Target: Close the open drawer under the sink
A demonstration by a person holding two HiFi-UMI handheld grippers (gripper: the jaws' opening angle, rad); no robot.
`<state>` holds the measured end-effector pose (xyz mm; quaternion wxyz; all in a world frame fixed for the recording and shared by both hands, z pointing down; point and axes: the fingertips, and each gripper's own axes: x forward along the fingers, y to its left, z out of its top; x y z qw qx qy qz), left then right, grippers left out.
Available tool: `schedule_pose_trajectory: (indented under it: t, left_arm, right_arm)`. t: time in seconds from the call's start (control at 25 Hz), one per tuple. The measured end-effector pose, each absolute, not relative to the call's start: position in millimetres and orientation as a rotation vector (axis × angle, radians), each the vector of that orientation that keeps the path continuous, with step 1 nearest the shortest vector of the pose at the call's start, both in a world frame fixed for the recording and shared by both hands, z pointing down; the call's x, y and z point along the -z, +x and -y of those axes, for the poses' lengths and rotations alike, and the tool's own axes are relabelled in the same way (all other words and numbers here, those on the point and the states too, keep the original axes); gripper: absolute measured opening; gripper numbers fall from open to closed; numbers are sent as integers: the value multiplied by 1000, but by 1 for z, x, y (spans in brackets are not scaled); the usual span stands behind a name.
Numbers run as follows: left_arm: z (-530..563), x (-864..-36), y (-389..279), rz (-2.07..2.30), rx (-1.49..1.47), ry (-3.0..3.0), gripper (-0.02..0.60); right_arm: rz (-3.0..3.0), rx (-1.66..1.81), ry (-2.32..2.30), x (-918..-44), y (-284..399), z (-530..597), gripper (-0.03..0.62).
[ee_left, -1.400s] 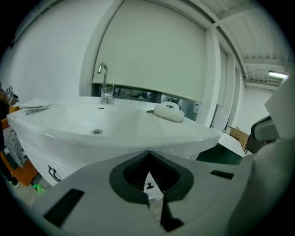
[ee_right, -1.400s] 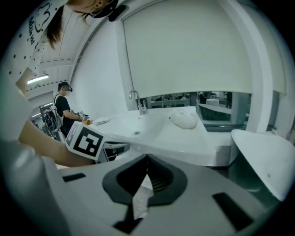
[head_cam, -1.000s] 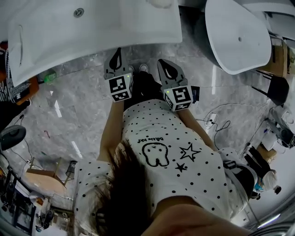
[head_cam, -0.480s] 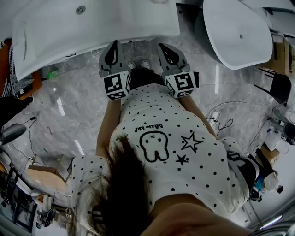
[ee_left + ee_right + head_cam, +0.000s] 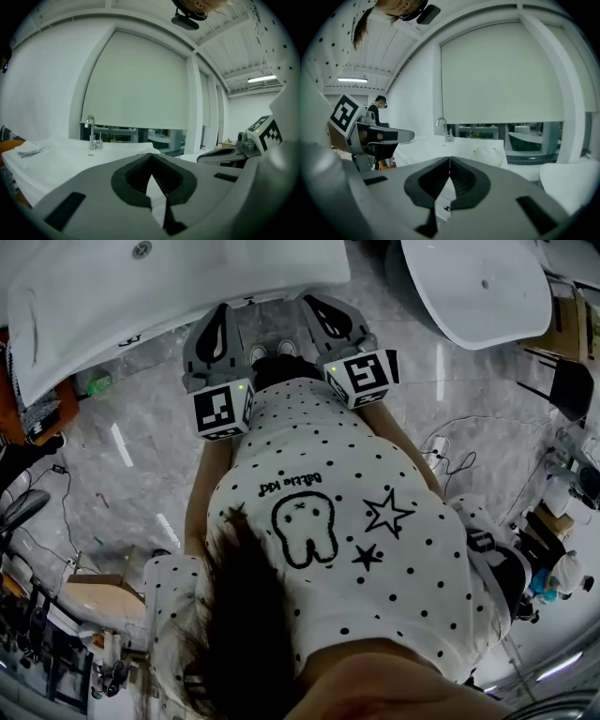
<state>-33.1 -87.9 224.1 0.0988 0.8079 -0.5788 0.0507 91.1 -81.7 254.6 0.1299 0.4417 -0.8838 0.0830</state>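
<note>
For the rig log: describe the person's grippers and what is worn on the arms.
Both the left gripper and right gripper are grey, with dark ribbed pads round a teardrop-shaped opening. Each carries a cube with black-and-white square markers. The shirt is white with black dots, short-sleeved.

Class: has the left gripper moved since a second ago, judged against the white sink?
Yes: the left gripper has risen toward the camera, looming larger beside the white sink's front edge.
</note>
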Motion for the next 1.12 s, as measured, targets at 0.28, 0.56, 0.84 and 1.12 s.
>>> schedule_pose_trajectory:
  t: [0.28,0.56,0.84,1.12]
  left_arm:
    - [71,-215,-30,1701,-148,2386,5]
    - [56,-216,-13,1673,-170,2398,4]
    - [50,-228,3,1647,-170,2401,5]
    - [44,-215,16,1701,-126,2420,5]
  right_arm:
    - [2590,-233,1245,-250,93,75,15]
    - [2594,-211,1212,-248,101,64,15]
    - [2589,-209,1194,-259,111,63,15]
    - [2609,-194,1142,-257,120,57,15]
